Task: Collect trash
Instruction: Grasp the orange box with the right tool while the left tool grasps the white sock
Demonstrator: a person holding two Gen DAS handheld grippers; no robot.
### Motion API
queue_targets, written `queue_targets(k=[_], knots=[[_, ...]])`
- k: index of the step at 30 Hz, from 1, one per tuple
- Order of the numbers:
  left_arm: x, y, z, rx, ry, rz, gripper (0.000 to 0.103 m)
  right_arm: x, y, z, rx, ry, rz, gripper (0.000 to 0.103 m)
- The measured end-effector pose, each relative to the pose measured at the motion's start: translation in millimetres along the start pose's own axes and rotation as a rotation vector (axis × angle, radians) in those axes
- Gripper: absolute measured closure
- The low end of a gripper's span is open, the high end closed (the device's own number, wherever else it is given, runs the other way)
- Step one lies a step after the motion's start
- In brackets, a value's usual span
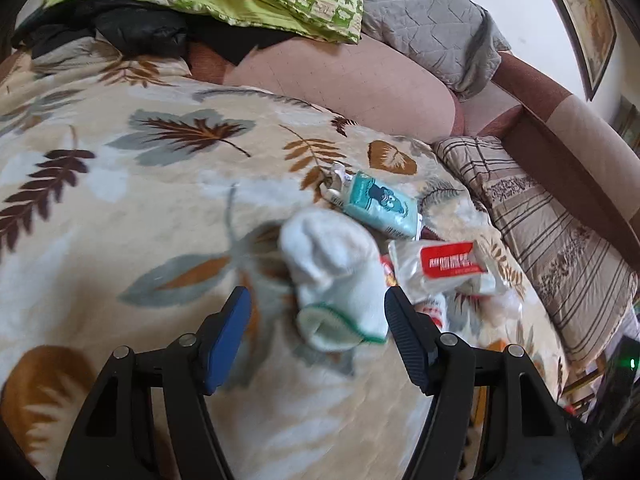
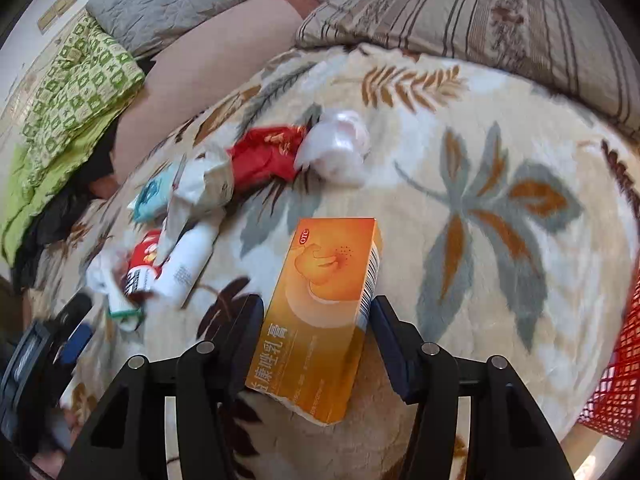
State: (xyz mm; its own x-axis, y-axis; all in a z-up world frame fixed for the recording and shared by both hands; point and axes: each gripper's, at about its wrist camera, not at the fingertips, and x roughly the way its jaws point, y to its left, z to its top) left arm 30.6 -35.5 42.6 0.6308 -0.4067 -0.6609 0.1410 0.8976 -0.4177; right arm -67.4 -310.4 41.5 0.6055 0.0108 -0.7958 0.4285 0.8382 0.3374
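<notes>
The right hand-held gripper clasps a long orange cardboard ointment box, its long axis pointing away over the leaf-patterned blanket, while the left hand-held gripper gapes around a white sock.

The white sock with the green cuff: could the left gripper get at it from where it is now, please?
Probably yes. The left gripper is open, and the white sock lies on the leaf-print blanket directly between and ahead of its fingers, with nothing lying over it. The red-and-white wrapper crowds the right finger, though.

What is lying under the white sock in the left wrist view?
The leaf-print blanket shows around the white sock. Its right edge overlaps a red-and-white wrapper; anything else beneath is hidden.
</notes>
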Motion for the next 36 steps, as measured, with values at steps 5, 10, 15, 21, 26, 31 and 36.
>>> queue_targets(k=[5, 10, 15, 21, 26, 31, 36], knots=[[33.6, -2.9, 11.7, -0.031, 0.036, 0.003, 0.035, -6.1, 11.3, 7.6, -0.077, -0.083, 0.007, 0.043], [48.1, 10.2, 16.2, -0.068, 0.067, -0.044, 0.074, 4.5, 16.0, 5.1, -0.085, -0.043, 0.050, 0.043], [33.8, 13.8, 15.3, -0.055, 0.012, -0.028, 0.084, 3.4, 25.6, 1.1, -0.121, -0.055, 0.056, 0.043], [-15.3, -3.2, 1.8, 0.093, -0.121, 0.050, 0.085, -4.2, 50.9, -14.3, -0.250, -0.064, 0.096, 0.043], [-60.9, -10.5, -17.1, 0.156, -0.126, 0.066, 0.084, -4.7, 73.7, -38.5, -0.376, 0.025, 0.177, 0.042], [-83.6, -11.8, -50.0, 0.159, -0.048, 0.060, 0.084, 0.4, 78.5, -55.8, -0.470, 0.088, 0.154, 0.040], [-87.4, -12.1, -68.4, 0.177, -0.009, 0.083, 0.084, -6.6, 61.8, -52.8, -0.433, 0.066, 0.094, 0.033]])
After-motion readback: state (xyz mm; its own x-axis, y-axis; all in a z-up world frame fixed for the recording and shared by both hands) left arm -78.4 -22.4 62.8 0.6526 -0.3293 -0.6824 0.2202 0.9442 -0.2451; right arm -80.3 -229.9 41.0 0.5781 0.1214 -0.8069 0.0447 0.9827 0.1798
